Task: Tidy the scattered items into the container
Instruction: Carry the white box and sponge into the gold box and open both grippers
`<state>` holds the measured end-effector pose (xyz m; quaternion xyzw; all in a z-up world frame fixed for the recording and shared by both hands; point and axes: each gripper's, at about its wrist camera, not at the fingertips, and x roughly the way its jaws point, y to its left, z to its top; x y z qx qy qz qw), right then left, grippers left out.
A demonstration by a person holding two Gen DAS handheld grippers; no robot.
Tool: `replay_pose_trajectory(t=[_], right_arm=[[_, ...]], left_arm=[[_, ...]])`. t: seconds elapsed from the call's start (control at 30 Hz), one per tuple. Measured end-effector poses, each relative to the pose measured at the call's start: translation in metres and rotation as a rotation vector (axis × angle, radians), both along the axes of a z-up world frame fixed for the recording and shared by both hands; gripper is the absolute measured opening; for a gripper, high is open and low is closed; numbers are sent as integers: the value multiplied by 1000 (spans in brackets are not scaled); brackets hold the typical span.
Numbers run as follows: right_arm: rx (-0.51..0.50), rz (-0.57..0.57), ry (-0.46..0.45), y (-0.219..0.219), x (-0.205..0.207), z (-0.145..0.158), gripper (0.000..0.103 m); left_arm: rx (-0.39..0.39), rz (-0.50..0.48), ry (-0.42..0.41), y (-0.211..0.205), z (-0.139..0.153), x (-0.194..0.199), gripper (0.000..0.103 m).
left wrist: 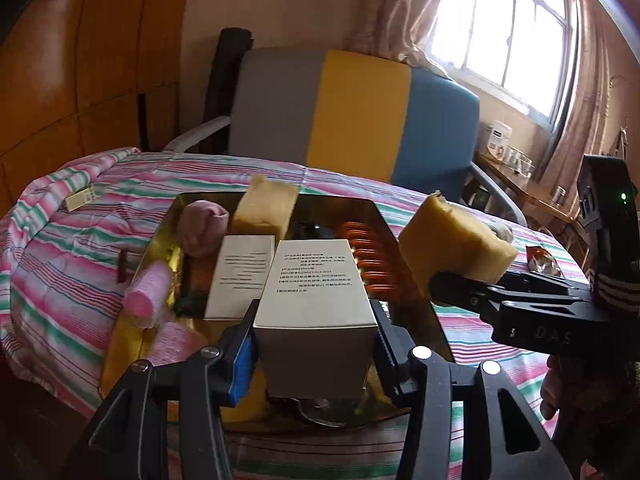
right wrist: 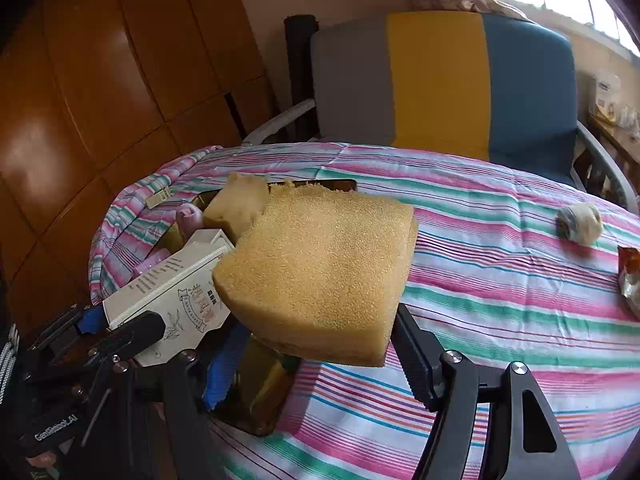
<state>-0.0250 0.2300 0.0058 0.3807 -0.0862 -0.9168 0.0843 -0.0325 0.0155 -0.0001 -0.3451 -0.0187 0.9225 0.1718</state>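
Tray [left wrist: 384, 216], gold and shiny, sits on the striped bedcover [left wrist: 80, 248] and already carries a sponge [left wrist: 266, 204] at 12 o'clock, pink rolls [left wrist: 148, 294] at 9 and orange coils [left wrist: 372, 260] at 2. Above it the left gripper [left wrist: 316, 340] pinches a white box [left wrist: 316, 300]. At 3 o'clock the right gripper [right wrist: 320, 348] clamps a second sponge [right wrist: 320, 272]. A sock ball [right wrist: 580, 224] and snack packet [right wrist: 630, 276] lie well apart on the cover at 3 o'clock.

Striped bedspread [right wrist: 480, 280] under gold tray [left wrist: 384, 216], sock ball [right wrist: 580, 224], snack packet [right wrist: 630, 280].
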Motion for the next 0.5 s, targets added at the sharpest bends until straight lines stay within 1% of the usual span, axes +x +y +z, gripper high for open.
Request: replay_pose_trajectory(t=[0.03, 0.13, 0.27, 0.33, 0.4, 0.5], right_arm=[[0, 12, -7, -6, -6, -1, 71], [3, 42, -21, -22, -19, -6, 71], [4, 68, -47, -37, -35, -14, 74], [-12, 81, -89, -41, -40, -21, 74], [-41, 90, -123, -42, -39, -26, 76], [-53, 83, -126, -40, -32, -29, 80]], left_arm=[[16, 17, -1, -8, 0, -2, 51], [20, 57, 16, -21, 0, -3, 51], [-24, 73, 7, -25, -5, -6, 58], [-18, 62, -12, -27, -9, -4, 58], [-9, 62, -18, -30, -11, 1, 59], [10, 72, -24, -37, -13, 5, 59]])
